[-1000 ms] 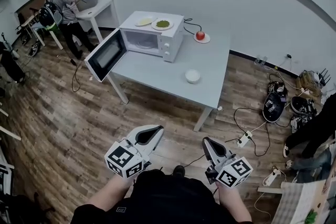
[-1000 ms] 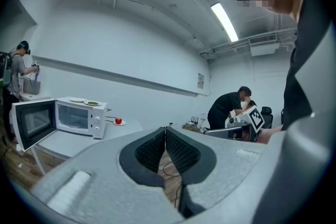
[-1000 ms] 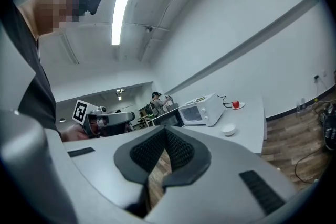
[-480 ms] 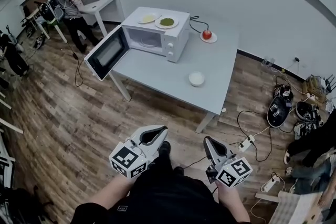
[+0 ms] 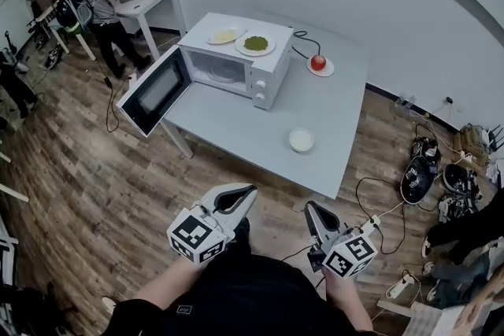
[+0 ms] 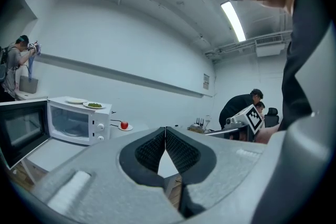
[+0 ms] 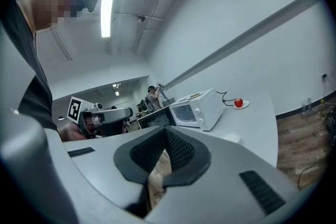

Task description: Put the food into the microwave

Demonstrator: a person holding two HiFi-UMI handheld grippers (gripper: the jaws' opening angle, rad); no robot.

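A white microwave [image 5: 236, 65] stands on the grey table [image 5: 339, 110] with its door [image 5: 152, 95] swung open to the left. On its top sit a plate of green food [image 5: 256, 44] and a pale yellowish plate [image 5: 225, 35]. A red apple [image 5: 318, 62] on a small plate lies behind it, and a white bowl [image 5: 301, 140] sits near the table's front edge. My left gripper [image 5: 246, 190] and right gripper [image 5: 309, 208] are held low over the wooden floor, short of the table, both shut and empty. The left gripper view shows the microwave [image 6: 79, 126] and apple [image 6: 124, 125] far off.
Cables and a power strip [image 5: 368, 223] trail on the floor by the table's right front leg, with bags [image 5: 415, 179] beyond. A person [image 5: 96, 2] works at a small white table [image 5: 151, 0] at the back left. Another person [image 5: 472, 208] is at the right edge.
Both grippers have moved forward toward the table together, staying shut. The table and microwave now sit nearer in the head view. The person at the back left raised their arms.
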